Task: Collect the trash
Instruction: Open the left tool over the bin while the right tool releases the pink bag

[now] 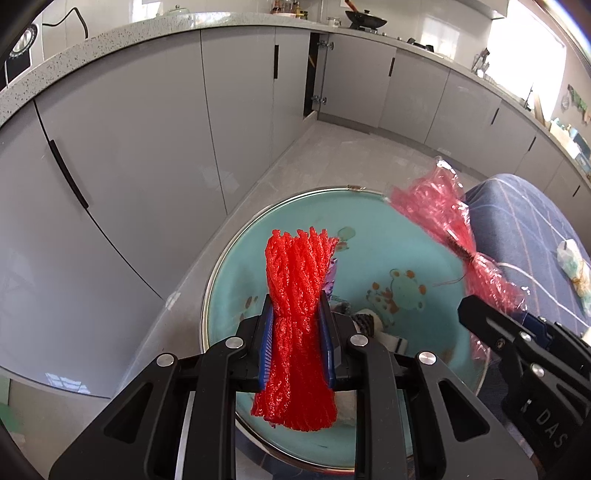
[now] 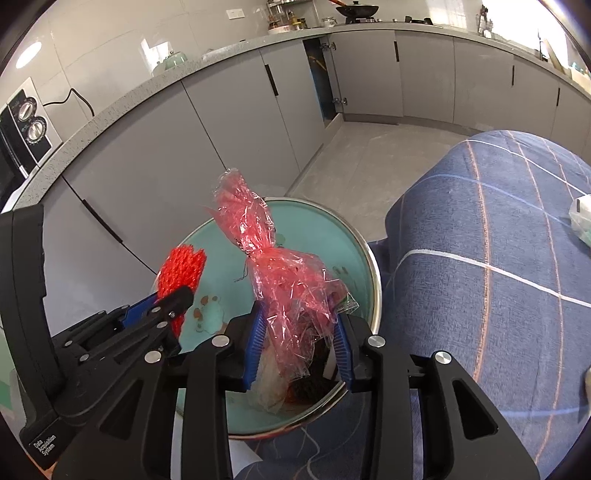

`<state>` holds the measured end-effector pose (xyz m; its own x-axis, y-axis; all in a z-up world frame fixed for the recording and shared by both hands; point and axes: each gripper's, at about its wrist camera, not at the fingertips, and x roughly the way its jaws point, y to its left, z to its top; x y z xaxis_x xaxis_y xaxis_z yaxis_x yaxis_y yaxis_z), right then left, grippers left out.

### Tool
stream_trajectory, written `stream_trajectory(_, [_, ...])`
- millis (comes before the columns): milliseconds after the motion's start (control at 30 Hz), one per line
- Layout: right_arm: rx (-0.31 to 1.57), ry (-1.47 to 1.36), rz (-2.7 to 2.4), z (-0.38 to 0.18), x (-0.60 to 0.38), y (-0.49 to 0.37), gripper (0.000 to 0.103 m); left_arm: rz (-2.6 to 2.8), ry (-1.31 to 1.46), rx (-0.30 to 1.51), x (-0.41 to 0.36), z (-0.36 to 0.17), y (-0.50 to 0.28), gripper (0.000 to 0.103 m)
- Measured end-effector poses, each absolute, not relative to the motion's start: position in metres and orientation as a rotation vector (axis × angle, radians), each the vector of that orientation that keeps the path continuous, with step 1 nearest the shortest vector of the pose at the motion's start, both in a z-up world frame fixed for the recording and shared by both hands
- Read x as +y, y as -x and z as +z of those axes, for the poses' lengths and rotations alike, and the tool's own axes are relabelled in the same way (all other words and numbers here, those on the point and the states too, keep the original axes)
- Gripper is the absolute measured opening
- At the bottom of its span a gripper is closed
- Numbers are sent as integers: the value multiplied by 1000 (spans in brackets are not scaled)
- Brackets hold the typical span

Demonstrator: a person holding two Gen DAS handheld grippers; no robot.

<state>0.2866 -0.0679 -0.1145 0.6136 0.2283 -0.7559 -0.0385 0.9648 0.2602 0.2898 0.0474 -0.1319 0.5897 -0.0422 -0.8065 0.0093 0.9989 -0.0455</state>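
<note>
Left tool (image 1: 295, 328) clamped on red foam netting (image 1: 297, 295) above teal basin (image 1: 417, 236), right tool (image 1: 491, 314) alongside gripping crinkled pink plastic wrapper (image 1: 443, 221).

- The lower part of the teal basin (image 1: 406, 236) lies behind the left claw (image 1: 297, 332) and the red mesh net (image 1: 295, 295) at lower centre of the left wrist view.
- Scraps in the basin, beside the net, are mostly covered; what they are cannot be told.
- In the right wrist view, dark and pale bits behind the pink plastic wrapper (image 2: 284, 280) are veiled by it.
- The white wad (image 2: 581, 218) is cut by the right edge.
- Jars on the far bench (image 2: 288, 22), upper centre, are too small to tell.
</note>
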Motion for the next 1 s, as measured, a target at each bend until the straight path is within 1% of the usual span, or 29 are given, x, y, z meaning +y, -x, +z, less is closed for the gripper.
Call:
stream_trajectory(167, [904,-220,178,-121,-66,-292,38,-24,37,953,47,-137,-293,22])
stream_trajectory(233, [897,-226,191,-121,-66,-293,48,-22,36,956,47,-138,-294,22])
stream_trajectory(300, [892,-225,193,-120,-67,-293,50,-20,38,960,47,-140,-296,22])
stream_trajectory(467, [851,-256,180,-106,-81,-282,50,-15,37,963,47,-141,-298,23])
stream_trajectory(500, [838,-264,176,-103,-84,-278,50,-10,35,964,45,-141,-298,25])
stream_trajectory(533, [825,-271,172,-99,-88,-275,50,-9,32,962,44,-140,-298,27])
stream_trajectory(567, [810,-276,166,-94,-92,-271,50,-14,29,961,43,-140,-297,35])
stream_trajectory(600, [794,-278,157,-89,-97,-267,50,-19,23,956,41,-139,-295,44])
stream_trajectory(633, [782,-279,149,-85,-100,-264,50,-21,19,948,38,-137,-293,49])
stream_trajectory(700, [753,-289,130,-76,-109,-253,50,-18,18,928,36,-134,-289,67])
stream_trajectory(767, [735,-291,116,-71,-116,-244,50,-10,21,909,33,-129,-284,75])
stream_trajectory(900, [709,-295,86,-66,-132,-228,53,-3,26,869,26,-117,-275,84])
stream_trajectory(1000, [701,-309,60,-65,-145,-219,63,-18,30,847,20,-110,-268,90])
